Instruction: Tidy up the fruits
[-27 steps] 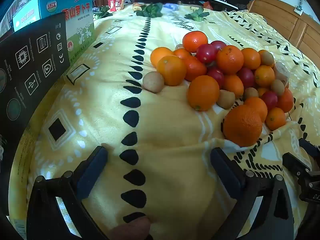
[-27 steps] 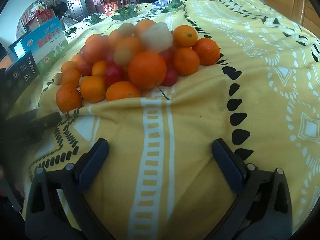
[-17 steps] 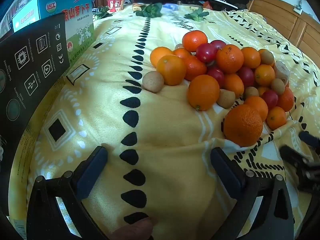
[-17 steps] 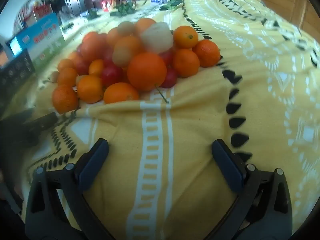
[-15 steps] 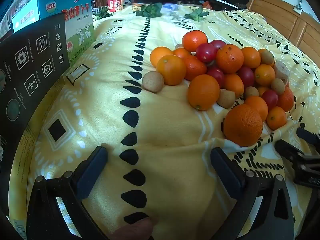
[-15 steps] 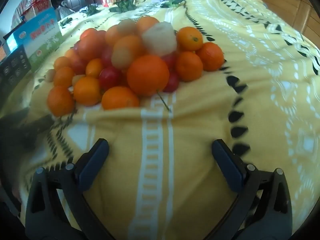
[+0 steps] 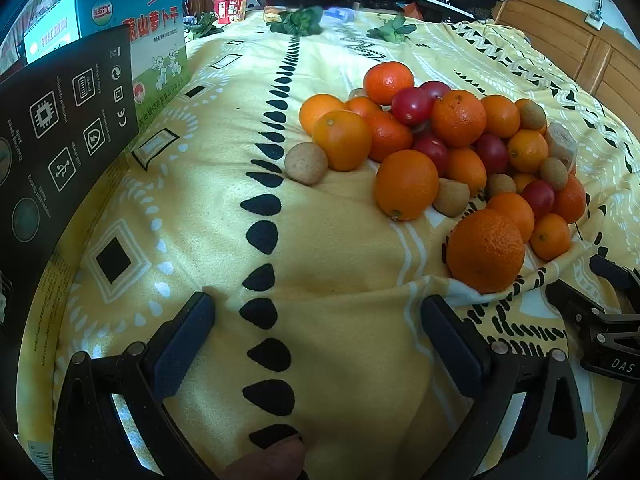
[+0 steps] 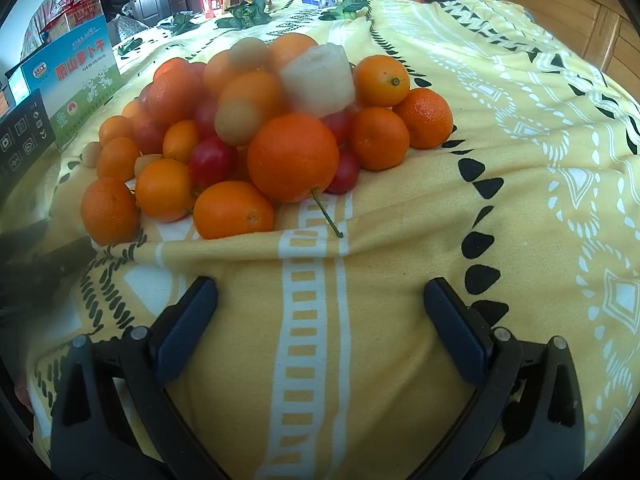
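A pile of fruit (image 7: 448, 152) lies on a yellow patterned cloth (image 7: 328, 248): several oranges, red cherry tomatoes, small brown round fruits and one pale cut chunk (image 8: 318, 80). The pile also shows in the right wrist view (image 8: 256, 140). My left gripper (image 7: 316, 320) is open and empty, low over the cloth, near and left of the pile. My right gripper (image 8: 320, 300) is open and empty, just in front of the pile; its black body shows at the right edge of the left wrist view (image 7: 600, 320). A big orange (image 8: 293, 158) with a stem is the nearest to it.
A black box (image 7: 60, 140) and a blue-and-green carton (image 7: 136, 36) stand along the left. Green leaves (image 7: 300, 22) and a red cup (image 7: 229, 8) lie at the far end. Wooden panels (image 7: 580, 48) run along the right. Bare cloth lies left of and before the pile.
My right gripper has moved closer to the pile and tilted down, so the fruit looks larger. My left gripper has stayed still.
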`<state>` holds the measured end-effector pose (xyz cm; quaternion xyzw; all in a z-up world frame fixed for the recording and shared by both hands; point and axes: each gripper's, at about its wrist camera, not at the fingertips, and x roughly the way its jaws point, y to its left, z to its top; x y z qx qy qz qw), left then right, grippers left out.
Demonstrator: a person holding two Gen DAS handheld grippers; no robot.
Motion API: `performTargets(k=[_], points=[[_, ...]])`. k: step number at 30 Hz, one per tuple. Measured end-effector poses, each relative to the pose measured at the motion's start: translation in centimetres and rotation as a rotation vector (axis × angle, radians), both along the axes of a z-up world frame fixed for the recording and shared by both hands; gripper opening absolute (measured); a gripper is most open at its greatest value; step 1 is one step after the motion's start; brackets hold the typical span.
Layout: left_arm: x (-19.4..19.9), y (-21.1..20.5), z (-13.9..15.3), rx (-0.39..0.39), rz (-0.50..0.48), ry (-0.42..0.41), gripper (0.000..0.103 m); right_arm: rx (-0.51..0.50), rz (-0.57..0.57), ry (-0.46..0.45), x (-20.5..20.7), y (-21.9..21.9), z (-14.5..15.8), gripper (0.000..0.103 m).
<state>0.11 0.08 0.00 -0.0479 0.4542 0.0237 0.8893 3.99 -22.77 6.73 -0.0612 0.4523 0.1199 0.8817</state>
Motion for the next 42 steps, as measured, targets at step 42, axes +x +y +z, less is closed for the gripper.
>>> performTargets(k=[42], points=[[-0.8, -0.5, 0.4, 0.009, 0.004, 0.003, 0.103, 0.001, -0.001, 0.0, 0.0, 0.1, 0.0, 0.103]])
